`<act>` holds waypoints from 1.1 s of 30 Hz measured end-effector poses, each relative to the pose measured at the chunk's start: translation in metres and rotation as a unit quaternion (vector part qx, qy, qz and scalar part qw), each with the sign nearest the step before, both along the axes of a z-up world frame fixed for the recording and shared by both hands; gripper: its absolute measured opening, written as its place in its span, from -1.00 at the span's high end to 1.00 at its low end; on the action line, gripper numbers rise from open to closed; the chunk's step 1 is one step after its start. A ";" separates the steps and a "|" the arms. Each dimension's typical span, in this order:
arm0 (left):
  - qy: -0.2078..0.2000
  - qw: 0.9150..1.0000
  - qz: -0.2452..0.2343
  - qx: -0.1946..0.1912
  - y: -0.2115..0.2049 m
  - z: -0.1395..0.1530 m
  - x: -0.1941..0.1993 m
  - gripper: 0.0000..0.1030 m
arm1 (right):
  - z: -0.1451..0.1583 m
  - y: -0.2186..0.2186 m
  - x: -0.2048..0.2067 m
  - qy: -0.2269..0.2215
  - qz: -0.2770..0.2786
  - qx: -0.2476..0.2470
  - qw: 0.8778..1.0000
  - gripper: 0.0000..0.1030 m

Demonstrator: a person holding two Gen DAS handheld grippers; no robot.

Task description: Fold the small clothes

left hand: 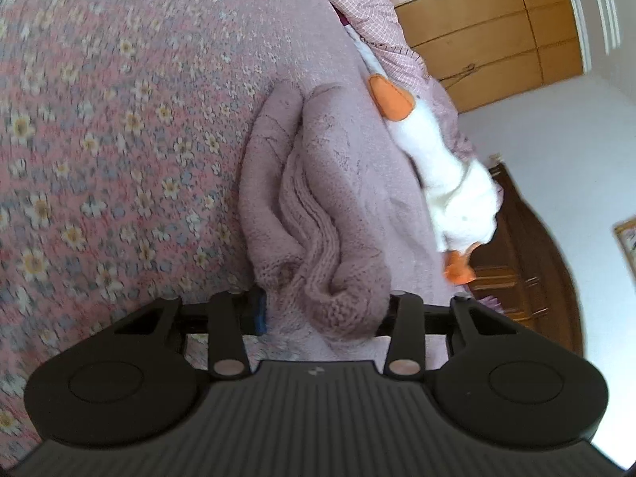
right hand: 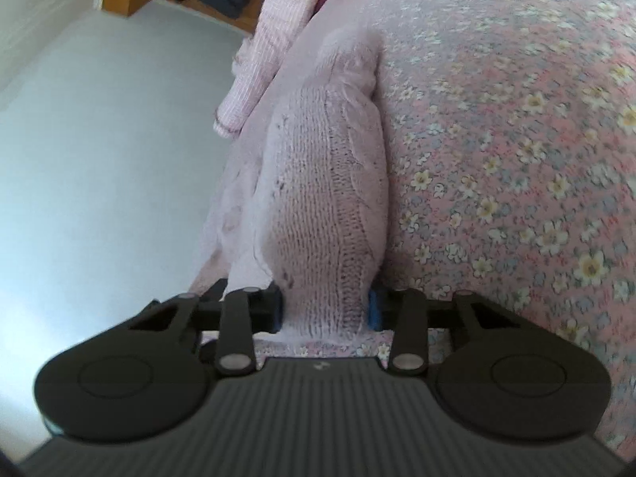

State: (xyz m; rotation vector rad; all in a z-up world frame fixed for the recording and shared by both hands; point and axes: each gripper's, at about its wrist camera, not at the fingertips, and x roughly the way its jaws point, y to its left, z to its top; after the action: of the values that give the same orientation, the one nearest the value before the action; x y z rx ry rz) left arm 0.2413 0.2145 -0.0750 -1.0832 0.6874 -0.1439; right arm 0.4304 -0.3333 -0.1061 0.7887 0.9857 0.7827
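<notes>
Knitwear: lilac knitted sweater (left hand: 318, 206) bunched between both tongs, left tongs (left hand: 322, 314) and right tongs (right hand: 326, 310) each clamped on an edge, likely to carry the fold over; floral bedspread (left hand: 99, 139) beneath.

Showing pale mauve, cable-knit: the sweater (left hand: 318, 198). Wearing pink with small white-and-yellow flowers: the bedspread (left hand: 99, 139). Looking white with orange beak and feet: the plush goose (left hand: 449, 175). Displaying fine pink-and-white check: the pillow (left hand: 369, 12). Appearing black: both claws (left hand: 322, 314) (right hand: 326, 310).
</notes>
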 end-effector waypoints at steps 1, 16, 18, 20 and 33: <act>0.005 1.000 0.004 -0.015 0.001 -0.002 -0.002 0.20 | 0.001 0.000 -0.001 0.004 -0.005 0.002 1.000 0.27; 0.000 1.000 0.001 -0.004 -0.014 0.024 -0.042 0.28 | 0.029 -0.017 -0.030 0.024 0.027 -0.027 0.999 0.17; 0.006 1.000 0.004 -0.001 -0.009 0.017 -0.047 0.28 | 0.016 -0.028 -0.032 0.047 0.025 0.001 0.999 -0.03; 0.010 1.000 0.003 0.004 -0.004 0.011 -0.048 0.28 | 0.006 -0.040 -0.031 0.062 0.013 0.033 0.997 -0.38; 0.016 1.000 -0.003 -0.002 0.008 -0.004 -0.043 0.28 | -0.003 -0.029 -0.013 0.029 0.077 0.020 0.996 -0.25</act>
State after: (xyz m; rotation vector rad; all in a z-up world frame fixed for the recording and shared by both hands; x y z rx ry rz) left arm 0.1986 0.2224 -0.0795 -1.0903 0.7184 -0.1340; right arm 0.4174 -0.3627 -0.1088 0.7800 1.0956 0.9190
